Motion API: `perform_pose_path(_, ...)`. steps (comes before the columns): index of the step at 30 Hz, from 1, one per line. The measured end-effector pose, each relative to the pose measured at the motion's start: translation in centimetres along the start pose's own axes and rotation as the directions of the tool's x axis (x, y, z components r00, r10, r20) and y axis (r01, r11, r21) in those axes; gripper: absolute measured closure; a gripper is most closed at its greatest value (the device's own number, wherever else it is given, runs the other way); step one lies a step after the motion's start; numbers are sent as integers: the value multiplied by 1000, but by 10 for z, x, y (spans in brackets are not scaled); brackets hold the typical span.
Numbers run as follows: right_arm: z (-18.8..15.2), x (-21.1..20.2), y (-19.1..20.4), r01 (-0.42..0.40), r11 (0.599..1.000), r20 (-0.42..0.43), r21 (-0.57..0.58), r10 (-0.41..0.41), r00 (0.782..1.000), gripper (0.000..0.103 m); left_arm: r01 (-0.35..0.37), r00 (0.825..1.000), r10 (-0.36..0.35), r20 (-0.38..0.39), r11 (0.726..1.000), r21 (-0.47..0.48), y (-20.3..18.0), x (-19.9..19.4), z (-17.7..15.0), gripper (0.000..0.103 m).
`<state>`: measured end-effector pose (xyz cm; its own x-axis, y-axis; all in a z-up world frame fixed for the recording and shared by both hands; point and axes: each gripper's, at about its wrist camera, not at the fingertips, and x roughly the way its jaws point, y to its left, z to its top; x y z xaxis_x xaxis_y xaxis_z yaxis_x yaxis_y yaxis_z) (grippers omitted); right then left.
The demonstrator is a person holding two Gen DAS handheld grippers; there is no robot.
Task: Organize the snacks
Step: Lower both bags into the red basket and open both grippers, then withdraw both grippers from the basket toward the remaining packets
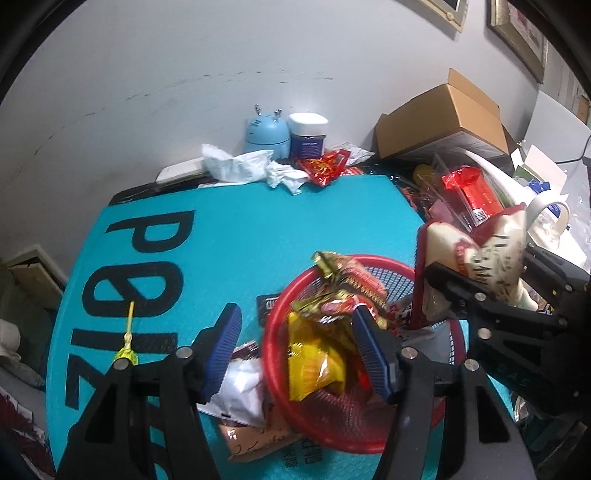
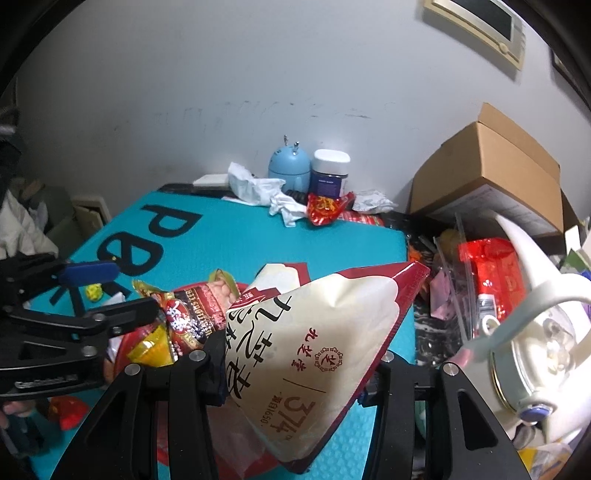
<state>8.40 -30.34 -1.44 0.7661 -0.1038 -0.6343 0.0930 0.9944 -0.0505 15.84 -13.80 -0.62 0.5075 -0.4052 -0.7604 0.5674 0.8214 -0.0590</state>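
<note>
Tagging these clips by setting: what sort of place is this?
Probably a lived-in home room or small office, not a lab: a cluttered table against a wall, with a white kettle, an open cardboard box and framed pictures on the wall.
</note>
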Motion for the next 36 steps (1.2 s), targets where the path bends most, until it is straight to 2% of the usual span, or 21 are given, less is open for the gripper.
perform_pose_path(3,-2,4,2,-16,1000,-22,-5,16,1000,52,-4,1000,4,-8,1000,-8,4,-1,-2,42)
perform_pose_path(6,-3,2,3,-22,1000,-25,-1,22,999,40,-2,1000,2,-9,1000,-16,5,-2,-4,42)
perform_pose_path(15,-4,-7,3,-10,1000,-17,-10,10,1000,40,-13,1000,13,10,999,-31,8,-14,-7,42)
perform_pose_path(25,8,-41,8,-31,999,67,-37,34,997,40,-39,996,41,81,999,-28,4,-54,-3,42)
perform_pose_path(36,20,-101,21,-64,995,201,-76,78,977,40,-77,979,81,189,997,-27,-4,-113,-5,42)
